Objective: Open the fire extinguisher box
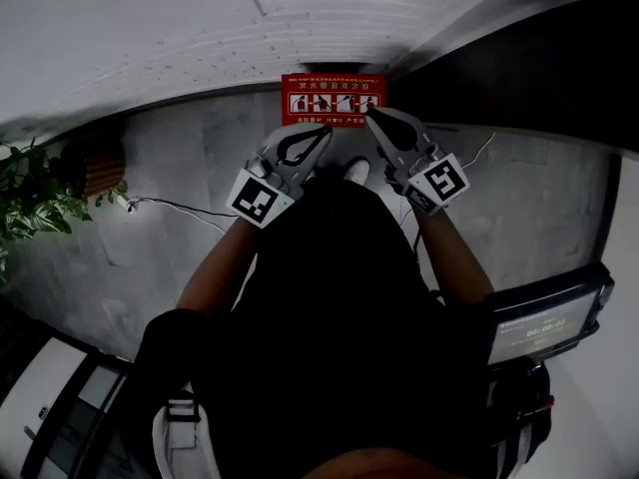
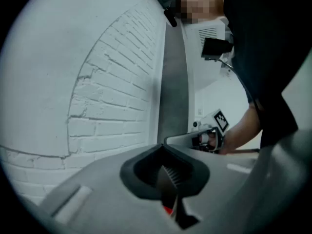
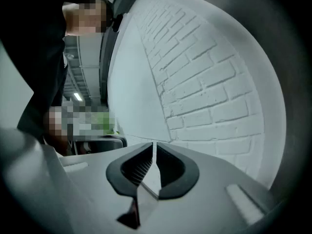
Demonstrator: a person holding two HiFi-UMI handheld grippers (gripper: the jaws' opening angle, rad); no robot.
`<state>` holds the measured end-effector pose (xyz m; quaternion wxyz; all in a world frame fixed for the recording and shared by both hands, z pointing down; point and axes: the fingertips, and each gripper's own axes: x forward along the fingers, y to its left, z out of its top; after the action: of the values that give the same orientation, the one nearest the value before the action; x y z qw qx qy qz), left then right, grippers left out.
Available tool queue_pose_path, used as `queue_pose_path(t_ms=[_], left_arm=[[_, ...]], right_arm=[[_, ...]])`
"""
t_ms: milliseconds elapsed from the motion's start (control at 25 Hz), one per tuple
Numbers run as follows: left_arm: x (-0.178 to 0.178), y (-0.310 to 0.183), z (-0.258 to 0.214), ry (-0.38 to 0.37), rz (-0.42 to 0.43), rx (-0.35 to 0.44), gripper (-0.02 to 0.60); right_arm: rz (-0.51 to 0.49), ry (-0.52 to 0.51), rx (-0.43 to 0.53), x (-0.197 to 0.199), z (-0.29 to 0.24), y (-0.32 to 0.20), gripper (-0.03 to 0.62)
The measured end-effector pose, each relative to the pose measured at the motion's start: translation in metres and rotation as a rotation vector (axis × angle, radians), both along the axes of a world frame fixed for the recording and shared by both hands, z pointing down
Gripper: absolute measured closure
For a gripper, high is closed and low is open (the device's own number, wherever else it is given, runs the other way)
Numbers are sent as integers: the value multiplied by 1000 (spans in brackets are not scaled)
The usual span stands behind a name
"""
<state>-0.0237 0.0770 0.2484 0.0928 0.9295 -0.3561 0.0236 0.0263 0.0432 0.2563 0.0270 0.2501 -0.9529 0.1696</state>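
Observation:
The red fire extinguisher box (image 1: pixel 334 100), with white pictograms on its top face, stands on the grey floor against the white brick wall. Both grippers hover just in front of it, each held by a bare forearm. My left gripper (image 1: pixel 321 133) is shut with nothing in it, its tips close to the box's front edge. My right gripper (image 1: pixel 371 118) is shut and empty too, its tips over the box's right part. In the left gripper view the jaws (image 2: pixel 164 147) meet at the tip, and a sliver of red shows beneath them. In the right gripper view the jaws (image 3: pixel 154 145) face the brick wall.
A potted green plant (image 1: pixel 30 198) stands at the left. A thin cable (image 1: pixel 180 206) runs across the floor from it. A dark wall panel (image 1: pixel 519 68) rises to the right of the box. A device with a screen (image 1: pixel 544 327) sits at my right side.

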Motion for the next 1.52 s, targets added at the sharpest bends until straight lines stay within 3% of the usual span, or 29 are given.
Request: queue_pose_path(t_ms=[160,280,560,720,960,1080,1280,1520], left_arm=[[3,-10,11,-6,-3,-20,580],[5,-28,58,-26,-4,-49,580],[17,-43,171,-45,-5,-166,580],[26,-40,225,-69,1,-220,580],[36,-36,294,-116,20,-272,580],[37,-37,325,-136,10,-264,580],[47,-33,361,-152,36,-278,580],[48,-30,370,-145,33,-300,580]], right_arm=[[34,10,-10,6,18,-19,579],[64,0,-59,7,71,-39,579],[101,39,-223,15,214,-36,579],[163,-13,-357,21,272,-31,563],[243,-29,-494,25,353,-18,553],[278,-75,-610,28,403,-11,507],[320,-91,-766,33,468,8,474],[374,-219,-925,29,505,10,443]])
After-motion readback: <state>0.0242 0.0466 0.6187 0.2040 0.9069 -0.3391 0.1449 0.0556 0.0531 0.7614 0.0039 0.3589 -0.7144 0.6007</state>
